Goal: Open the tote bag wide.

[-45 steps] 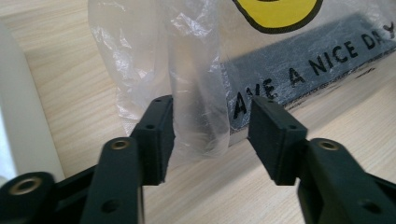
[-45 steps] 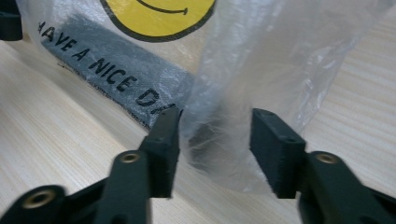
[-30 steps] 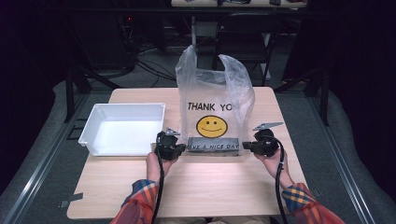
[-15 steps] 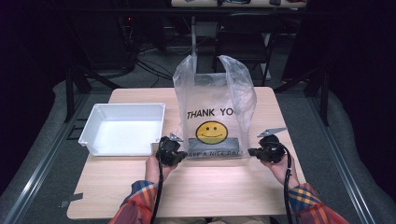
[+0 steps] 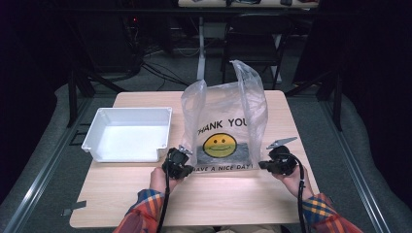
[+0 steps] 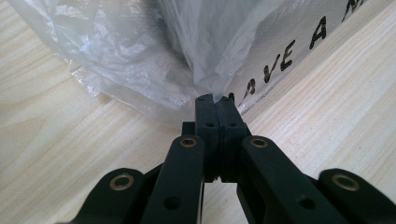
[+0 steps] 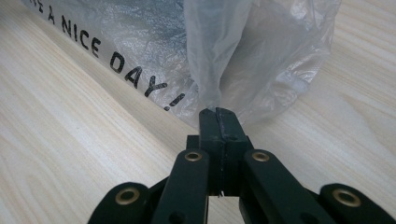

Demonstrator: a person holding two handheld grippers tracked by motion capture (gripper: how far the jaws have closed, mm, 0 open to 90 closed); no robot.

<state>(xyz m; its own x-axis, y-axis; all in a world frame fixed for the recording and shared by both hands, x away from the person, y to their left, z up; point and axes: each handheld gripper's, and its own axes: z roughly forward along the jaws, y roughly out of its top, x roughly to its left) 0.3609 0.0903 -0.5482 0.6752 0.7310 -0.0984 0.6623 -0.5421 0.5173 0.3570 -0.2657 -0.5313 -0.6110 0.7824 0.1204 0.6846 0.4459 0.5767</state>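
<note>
Left gripper (image 6: 213, 99) clamped tight on the lower left corner of the clear plastic bag (image 5: 224, 121); right gripper (image 7: 218, 111) pinched on its lower right corner. Bag stands upright mid-desk (image 5: 214, 204), near the front edge. White tray (image 5: 127, 134) just left of it.

Red, blue and yellow plaid sleeves (image 5: 145, 213); each black tool (image 6: 215, 107) has brass-ringed pivots and a black cable.
</note>
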